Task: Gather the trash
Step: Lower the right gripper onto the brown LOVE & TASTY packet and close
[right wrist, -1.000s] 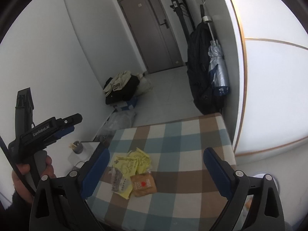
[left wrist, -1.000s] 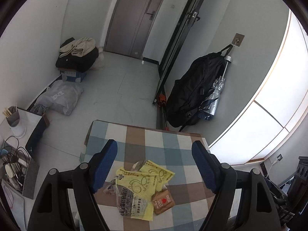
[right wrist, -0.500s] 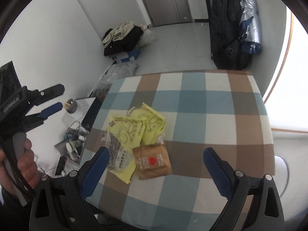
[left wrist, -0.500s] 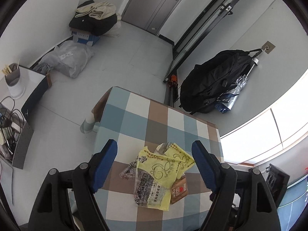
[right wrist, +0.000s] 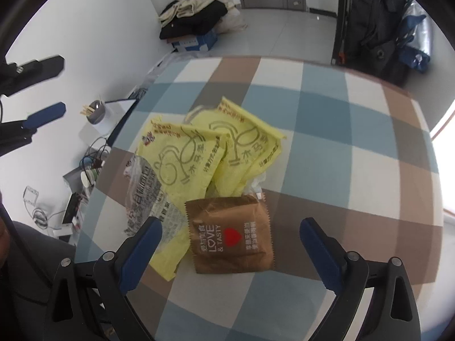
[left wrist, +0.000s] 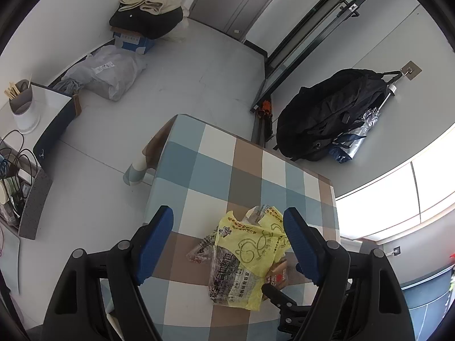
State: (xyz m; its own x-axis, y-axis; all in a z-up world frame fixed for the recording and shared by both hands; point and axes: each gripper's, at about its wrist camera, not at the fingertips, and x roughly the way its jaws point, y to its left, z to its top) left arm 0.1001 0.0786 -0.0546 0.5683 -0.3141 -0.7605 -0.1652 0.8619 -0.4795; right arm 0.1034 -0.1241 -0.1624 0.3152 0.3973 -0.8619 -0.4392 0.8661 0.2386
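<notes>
From the left wrist view, the left tool [left wrist: 227, 227] stands wide, holding nothing, its blue fingertips [left wrist: 159, 227] above the checked desk [left wrist: 199, 170]; the heap of trash lies between and slightly below the two fingers, nearer the right-hand one; the yellow wrappers [left wrist: 250, 244] sit on top, a clear printed wrapper [left wrist: 227, 272] spreads under them toward the camera, and a corner of the brown snack packet [left wrist: 277, 275] shows at the heap's right edge, just beside the right-hand finger; a dark part of the other tool pokes in near that packet, low in the frame; beyond the desk, a black backpack [left wrist: 327, 119] and a folded silver umbrella [left wrist: 358, 133] hang on the wall, and a pile of clothes [left wrist: 148, 11] rests on a box on the floor.

From the right wrist view, the right tool [right wrist: 230, 233] is also spread wide and empty; the brown snack packet [right wrist: 230, 233] lies flat on the desk [right wrist: 355, 170] directly between its fingertips [right wrist: 145, 244], touching neither; the yellow wrappers [right wrist: 199, 147] lie just beyond the packet, overlapping one another, and the clear printed wrapper [right wrist: 145, 187] lies left of them, close to the left-hand finger; the left tool [right wrist: 42, 93] appears at the far left edge, blurred, off the desk's side with its fingers apart; a cup of sticks [right wrist: 95, 113] stands on a low surface below it.
</notes>
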